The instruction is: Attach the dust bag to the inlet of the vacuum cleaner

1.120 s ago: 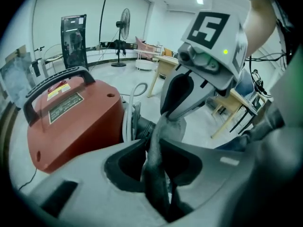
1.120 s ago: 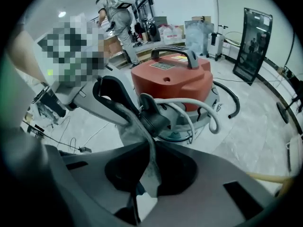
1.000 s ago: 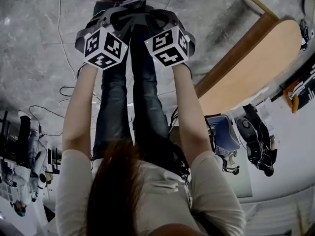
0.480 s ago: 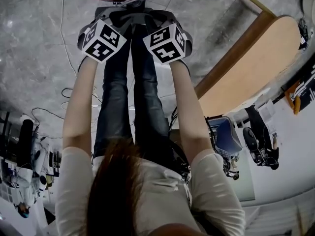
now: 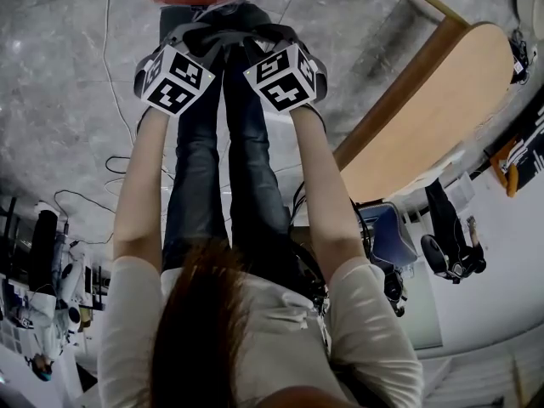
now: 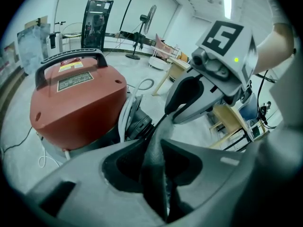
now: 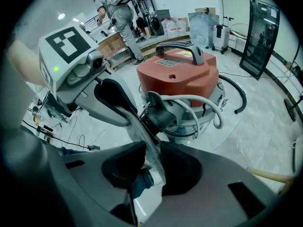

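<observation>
The red vacuum cleaner (image 6: 75,103) (image 7: 180,77) stands on the floor just beyond both grippers. Its black inlet (image 6: 139,124) (image 7: 158,115) faces me. The grey dust bag (image 6: 158,174) (image 7: 142,129) runs as a fabric fold from the inlet back through both sets of jaws. My left gripper (image 6: 154,143) pinches the fold, its jaws easing open slightly. My right gripper (image 7: 151,145) is opening, with the bag's edge still between its jaws and a gap beside it. In the head view both grippers (image 5: 189,39) (image 5: 274,36) sit side by side over the person's legs, their tips hidden.
A grey hose (image 7: 208,103) loops round the vacuum's front and a black hose (image 7: 239,98) lies behind it. A wooden table (image 5: 433,117) stands to the right, cables (image 5: 110,155) trail on the floor at left. A person (image 7: 120,13) stands far back.
The left gripper's marker cube has rolled a little and both cubes have edged slightly up the picture. Both hands stay at the vacuum.
</observation>
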{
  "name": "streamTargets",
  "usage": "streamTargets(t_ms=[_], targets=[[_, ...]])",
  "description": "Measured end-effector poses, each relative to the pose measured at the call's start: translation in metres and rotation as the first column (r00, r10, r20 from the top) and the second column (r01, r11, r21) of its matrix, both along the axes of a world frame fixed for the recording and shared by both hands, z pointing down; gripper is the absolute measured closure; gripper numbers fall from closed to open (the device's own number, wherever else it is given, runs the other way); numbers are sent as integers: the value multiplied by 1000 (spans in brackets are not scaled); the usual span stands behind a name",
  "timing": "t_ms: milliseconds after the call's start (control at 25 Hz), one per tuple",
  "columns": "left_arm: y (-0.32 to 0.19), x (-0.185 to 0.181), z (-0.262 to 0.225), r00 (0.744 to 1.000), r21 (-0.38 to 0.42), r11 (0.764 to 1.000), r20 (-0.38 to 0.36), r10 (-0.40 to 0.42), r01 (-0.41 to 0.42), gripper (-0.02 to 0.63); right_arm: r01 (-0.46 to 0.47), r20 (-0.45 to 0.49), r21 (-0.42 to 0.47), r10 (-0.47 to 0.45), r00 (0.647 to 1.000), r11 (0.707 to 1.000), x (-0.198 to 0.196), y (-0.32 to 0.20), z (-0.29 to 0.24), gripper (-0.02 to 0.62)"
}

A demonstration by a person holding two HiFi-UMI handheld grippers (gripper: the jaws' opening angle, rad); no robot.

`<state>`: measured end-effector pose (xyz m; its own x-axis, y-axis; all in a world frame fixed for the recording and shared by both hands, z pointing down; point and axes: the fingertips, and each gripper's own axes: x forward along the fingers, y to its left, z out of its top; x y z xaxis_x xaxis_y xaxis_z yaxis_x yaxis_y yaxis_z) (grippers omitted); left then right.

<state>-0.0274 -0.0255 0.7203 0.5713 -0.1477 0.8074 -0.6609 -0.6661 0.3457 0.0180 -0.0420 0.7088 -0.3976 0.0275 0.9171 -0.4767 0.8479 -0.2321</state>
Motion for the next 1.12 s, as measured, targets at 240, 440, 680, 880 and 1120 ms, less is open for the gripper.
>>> streamTargets(t_ms=[240, 440, 680, 880, 1120], targets=[[2, 1, 2, 1000, -23, 1000, -25, -18, 17, 441, -7, 8, -9, 7, 1000, 1000, 2, -2, 0, 469], [9, 0, -2, 999, -37, 999, -29, -28, 27, 410, 0, 9, -9, 0, 1000, 1000, 3, 2, -3, 460], [14, -8, -7, 998, -41, 997, -23, -65, 64, 410, -8, 18, 0, 8, 1000, 1000, 7, 2, -11, 455], [18, -17, -16, 993, -24, 993, -14, -113, 113, 410, -8, 33, -2, 8, 999, 1000, 7, 5, -20, 446], [22, -32, -39, 988, 5, 988, 1, -156, 156, 410, -47, 61, 12, 46, 997, 999, 8, -1, -37, 448]])
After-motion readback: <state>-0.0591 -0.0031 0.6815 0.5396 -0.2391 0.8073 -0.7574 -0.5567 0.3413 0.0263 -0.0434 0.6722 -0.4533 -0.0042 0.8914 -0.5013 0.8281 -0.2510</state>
